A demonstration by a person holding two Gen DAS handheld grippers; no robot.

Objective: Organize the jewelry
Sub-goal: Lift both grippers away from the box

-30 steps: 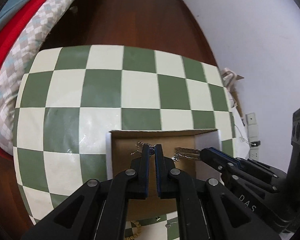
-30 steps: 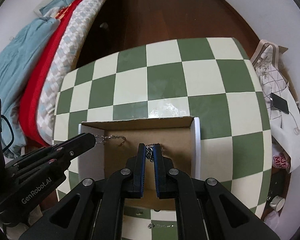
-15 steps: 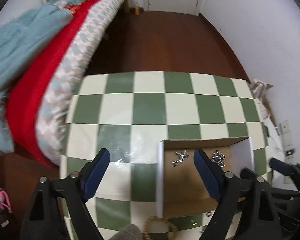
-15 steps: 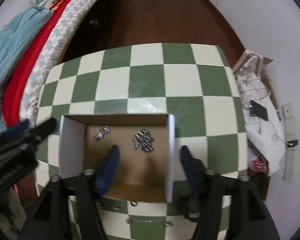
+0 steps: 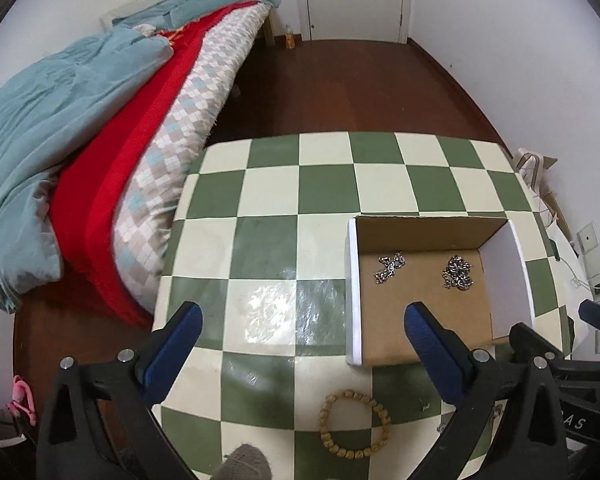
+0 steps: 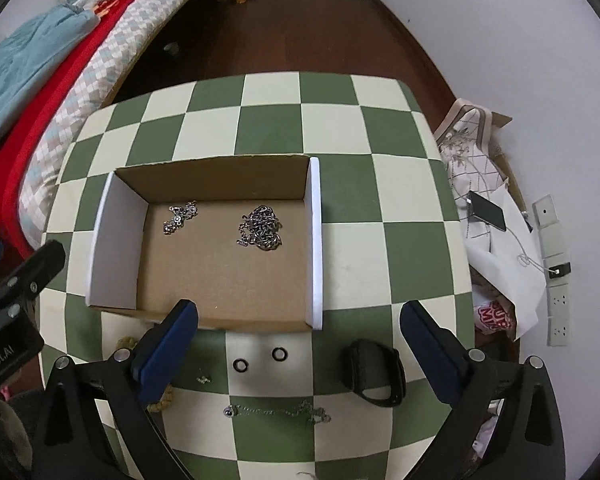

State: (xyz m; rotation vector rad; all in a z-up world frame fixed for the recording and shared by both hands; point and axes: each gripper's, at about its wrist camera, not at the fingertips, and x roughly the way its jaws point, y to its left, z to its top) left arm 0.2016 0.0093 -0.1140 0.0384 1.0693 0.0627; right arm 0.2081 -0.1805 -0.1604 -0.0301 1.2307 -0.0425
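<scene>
2 tangles of silver chain in the cardboard box [image 6: 220, 272]: a small bracelet [image 6: 180, 216] at the back left, a heavier chain [image 6: 260, 227] just right of it, both on the matte brown floor. Left gripper [image 5: 300, 344] spread wide, empty; right gripper [image 6: 300, 336] likewise. On the glossy checkered table [image 6: 268, 128], 2 black rings [image 6: 260, 359], a thin necklace [image 6: 276, 411], a beaded bracelet [image 5: 354, 424].
</scene>
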